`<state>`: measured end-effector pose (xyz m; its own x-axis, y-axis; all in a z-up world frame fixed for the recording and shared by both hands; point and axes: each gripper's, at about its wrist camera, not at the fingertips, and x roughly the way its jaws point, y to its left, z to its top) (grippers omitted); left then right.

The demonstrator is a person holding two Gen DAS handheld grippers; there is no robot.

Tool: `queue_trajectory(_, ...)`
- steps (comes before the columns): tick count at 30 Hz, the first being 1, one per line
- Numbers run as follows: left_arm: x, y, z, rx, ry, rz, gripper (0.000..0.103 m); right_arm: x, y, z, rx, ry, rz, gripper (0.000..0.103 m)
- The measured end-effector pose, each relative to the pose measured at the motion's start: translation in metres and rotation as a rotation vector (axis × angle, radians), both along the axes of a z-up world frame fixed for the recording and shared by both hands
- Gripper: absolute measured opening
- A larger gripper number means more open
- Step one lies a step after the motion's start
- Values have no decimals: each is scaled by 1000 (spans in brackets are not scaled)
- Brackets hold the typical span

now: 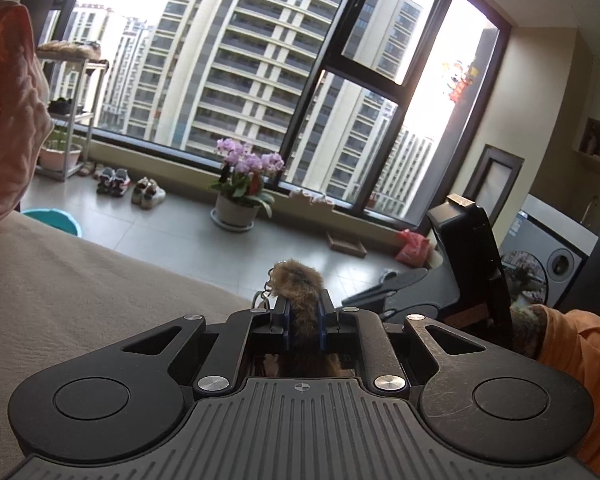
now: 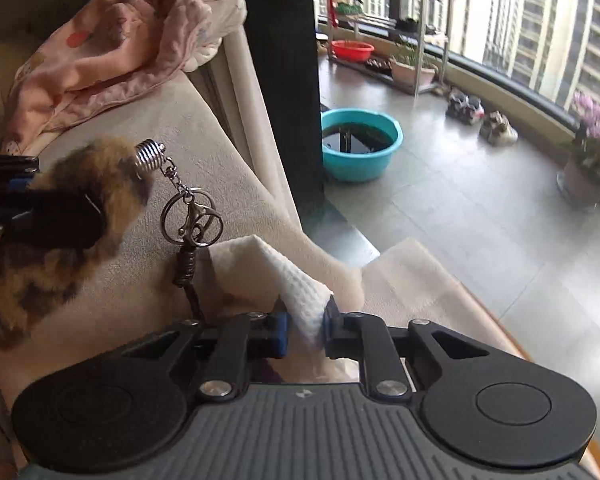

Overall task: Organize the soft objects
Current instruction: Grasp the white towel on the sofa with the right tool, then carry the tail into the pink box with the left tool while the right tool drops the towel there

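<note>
Likely a high-rise flat: sofa (image 2: 148,120), washing machine (image 1: 556,256), potted orchid (image 1: 244,184).

A beige-covered sofa seat (image 2: 148,128) is seen as the main support, w/ a crumpled pink blanket (image 2: 112,40) lying at its back end and a white paper towel (image 2: 284,272) resting near its front edge. Beyond it, grey tiled floor (image 2: 440,208) is shown carrying a teal basin (image 2: 360,144) just beside the sofa, pairs of shoes (image 2: 480,116) by the window wall, and a potted orchid (image 1: 240,188) further along.
</note>
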<state>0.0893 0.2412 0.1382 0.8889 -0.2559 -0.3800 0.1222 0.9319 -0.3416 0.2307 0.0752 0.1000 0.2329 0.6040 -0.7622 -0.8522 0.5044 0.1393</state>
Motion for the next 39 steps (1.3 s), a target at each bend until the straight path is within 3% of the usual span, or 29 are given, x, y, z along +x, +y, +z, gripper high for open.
queue_trajectory(5,-6,-16,21,35,-64,-3,15,-22,-44,34,74,-31,-92,8)
queue_trajectory(11,-13,-56,79,96,-212,-14,15,-47,-114,89,80,-184,-240,8)
queue_trajectory(15,-17,-93,118,115,-297,-25,15,-54,-176,103,71,-221,-367,8)
queue_trajectory(21,-11,-170,144,172,-318,-134,15,-75,-273,118,119,-275,-504,8)
queue_trajectory(29,14,-276,135,213,-276,-272,15,-104,-367,107,136,-304,-646,8)
queue_trajectory(39,44,-377,69,329,-136,-389,16,-118,-429,95,204,-275,-739,8)
